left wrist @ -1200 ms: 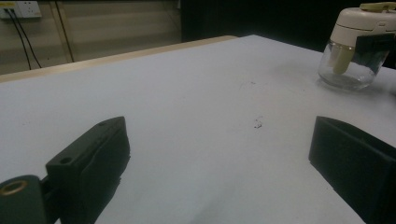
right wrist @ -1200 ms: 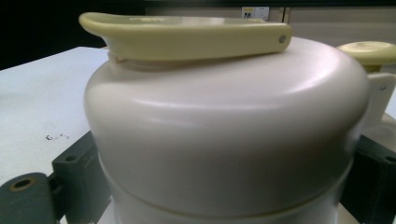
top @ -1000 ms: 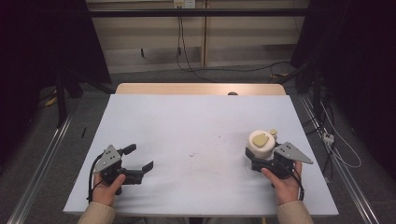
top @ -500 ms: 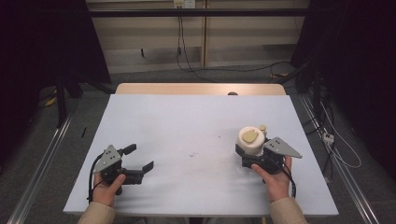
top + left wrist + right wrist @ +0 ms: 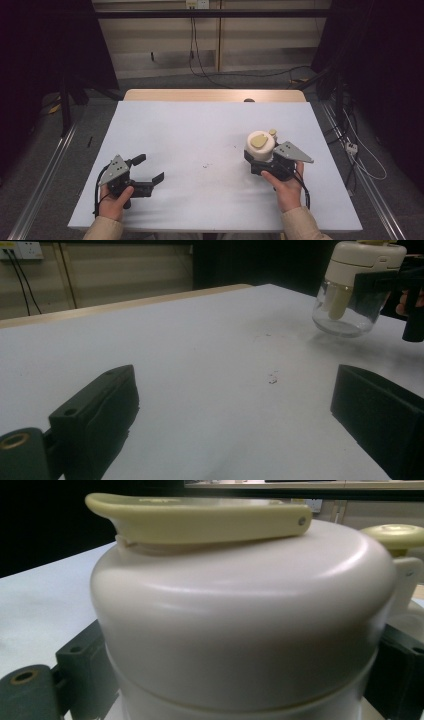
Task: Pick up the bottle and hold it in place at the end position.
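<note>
Right claw [image 5: 256, 159] clamped on jar [image 5: 260, 146], jar lifted | left claw [image 5: 148, 170] wide open, empty | advice: keep jar upright, move slowly over table [image 5: 200, 130].

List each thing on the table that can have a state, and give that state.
Jar: lifted off the table, lid on, yellow flap down, glass base looks empty.
Right gripper: shut on the jar's lid.
Left gripper: open, holding nothing, resting low on the table.

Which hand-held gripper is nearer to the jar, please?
The right hand-held gripper: its jaws are clamped around the jar. The left hand-held gripper sits open across the table, well apart from it.
</note>
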Tool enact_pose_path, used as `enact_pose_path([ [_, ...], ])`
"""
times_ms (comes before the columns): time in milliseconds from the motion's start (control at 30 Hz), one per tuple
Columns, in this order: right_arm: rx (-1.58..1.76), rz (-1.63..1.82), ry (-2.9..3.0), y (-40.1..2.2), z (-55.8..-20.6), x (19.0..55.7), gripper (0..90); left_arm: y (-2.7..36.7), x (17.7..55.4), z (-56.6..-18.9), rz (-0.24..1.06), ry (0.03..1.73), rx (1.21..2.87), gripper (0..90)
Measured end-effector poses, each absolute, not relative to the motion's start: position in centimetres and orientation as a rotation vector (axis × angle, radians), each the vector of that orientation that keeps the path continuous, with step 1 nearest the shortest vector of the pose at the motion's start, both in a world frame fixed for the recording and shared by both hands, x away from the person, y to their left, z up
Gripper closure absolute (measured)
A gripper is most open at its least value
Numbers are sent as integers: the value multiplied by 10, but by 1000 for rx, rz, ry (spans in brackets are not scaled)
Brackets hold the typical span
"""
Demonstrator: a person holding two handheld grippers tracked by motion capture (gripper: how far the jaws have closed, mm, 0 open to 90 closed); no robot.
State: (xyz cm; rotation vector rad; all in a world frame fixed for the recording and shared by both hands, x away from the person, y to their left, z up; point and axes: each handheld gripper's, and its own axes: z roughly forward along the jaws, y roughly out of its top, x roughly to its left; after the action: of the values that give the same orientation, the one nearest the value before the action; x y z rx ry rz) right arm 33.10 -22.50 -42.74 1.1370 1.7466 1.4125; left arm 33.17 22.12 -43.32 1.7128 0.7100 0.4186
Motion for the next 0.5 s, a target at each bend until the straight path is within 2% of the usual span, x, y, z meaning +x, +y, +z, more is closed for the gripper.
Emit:
enact_pose_path([
  [500,1109,1426,1781,-201,-427,345,79,227,332,-433,415,726,1690,45],
])
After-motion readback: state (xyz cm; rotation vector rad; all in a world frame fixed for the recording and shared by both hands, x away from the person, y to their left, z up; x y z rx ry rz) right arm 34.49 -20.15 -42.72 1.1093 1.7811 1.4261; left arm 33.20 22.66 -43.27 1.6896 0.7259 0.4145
